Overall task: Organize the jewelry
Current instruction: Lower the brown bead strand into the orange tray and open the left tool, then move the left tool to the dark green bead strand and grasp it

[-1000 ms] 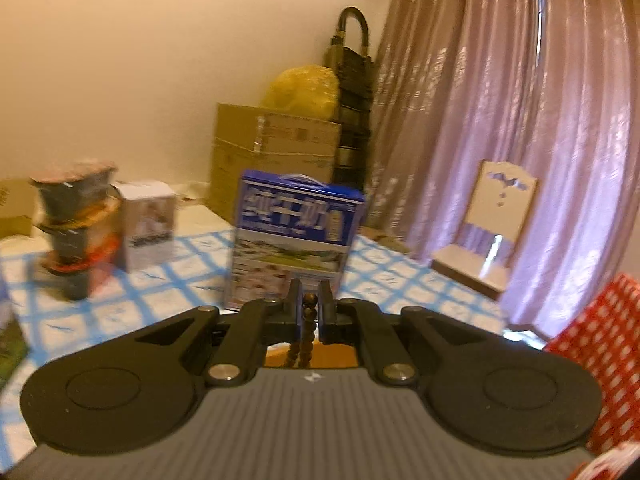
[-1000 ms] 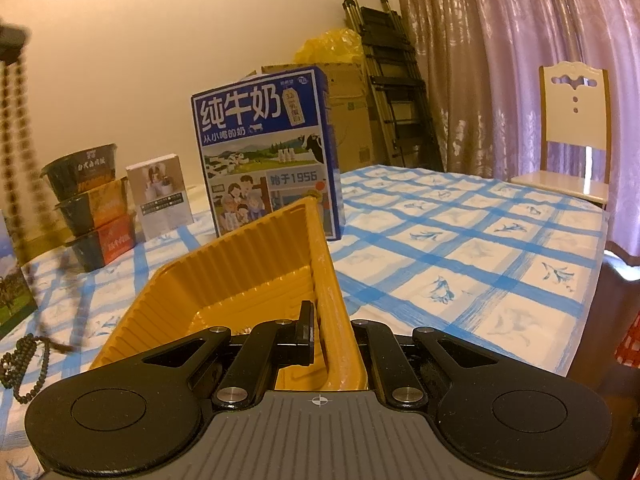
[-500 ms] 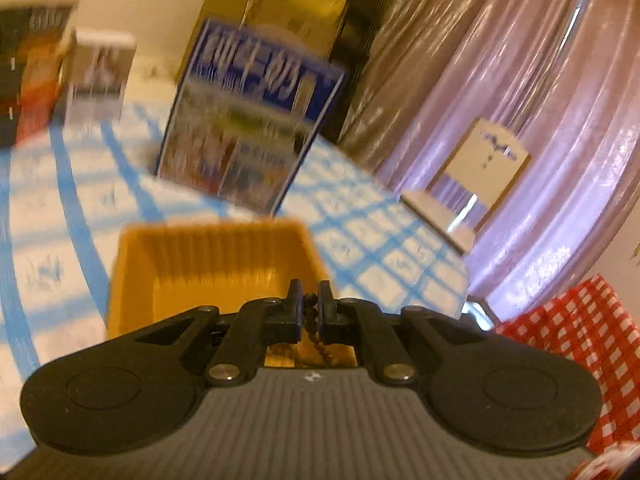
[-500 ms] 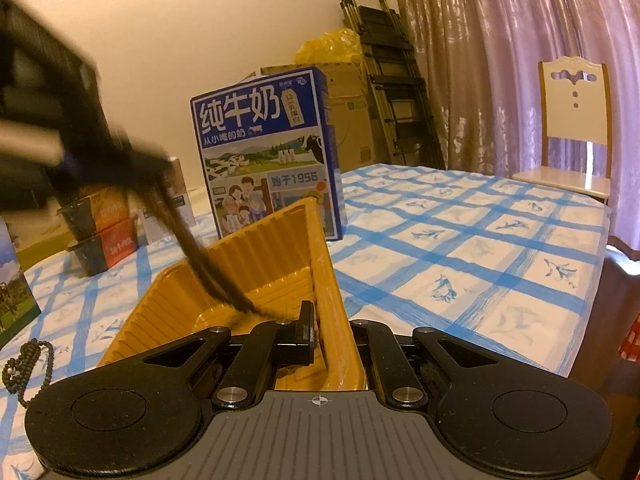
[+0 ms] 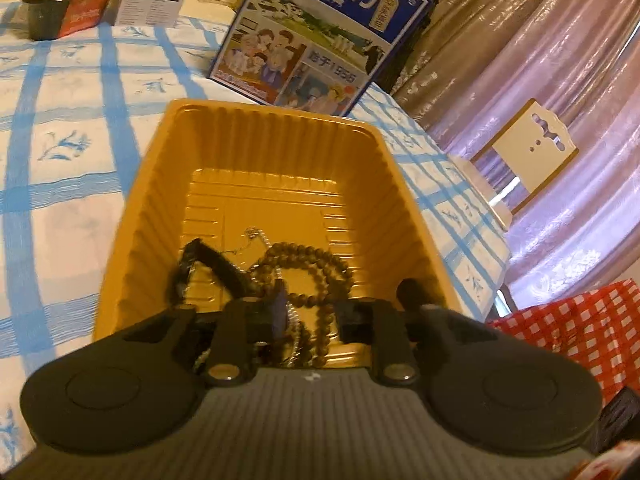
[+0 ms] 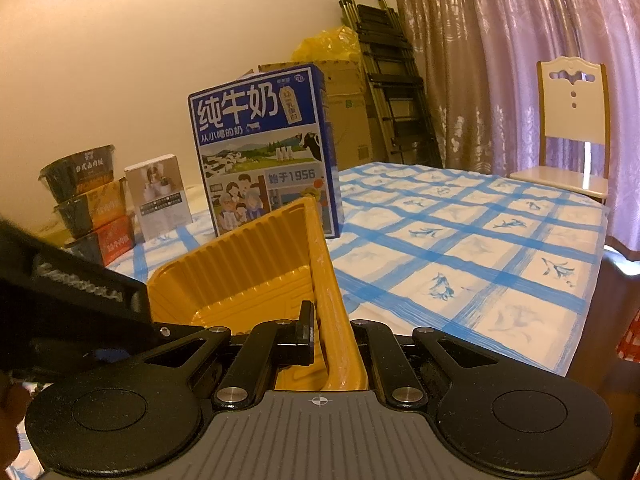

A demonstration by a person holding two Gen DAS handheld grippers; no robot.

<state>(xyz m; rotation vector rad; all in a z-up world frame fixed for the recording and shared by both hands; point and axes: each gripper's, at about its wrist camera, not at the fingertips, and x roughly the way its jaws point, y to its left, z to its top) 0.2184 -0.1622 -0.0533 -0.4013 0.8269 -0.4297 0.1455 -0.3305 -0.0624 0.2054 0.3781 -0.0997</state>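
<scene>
Left hand-held gripper [image 5: 310, 314]: jaws apart, apparently empty; brown bead strand [image 5: 316, 268] lies coiled directly beneath, inside yellow tray [image 5: 264, 140]. Right hand-held gripper [image 6: 332, 338]: clamped on tray wall. Lift left straight up, avoiding snags.

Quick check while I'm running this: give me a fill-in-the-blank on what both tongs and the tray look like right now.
1. The brown bead necklace lies inside the ____ tray.
2. The left tongs are ____ above the tray.
3. The right tongs are shut on the tray's ____.
4. Behind the tray stands a ____ milk box.

Missing words: yellow; open; wall; blue
</scene>
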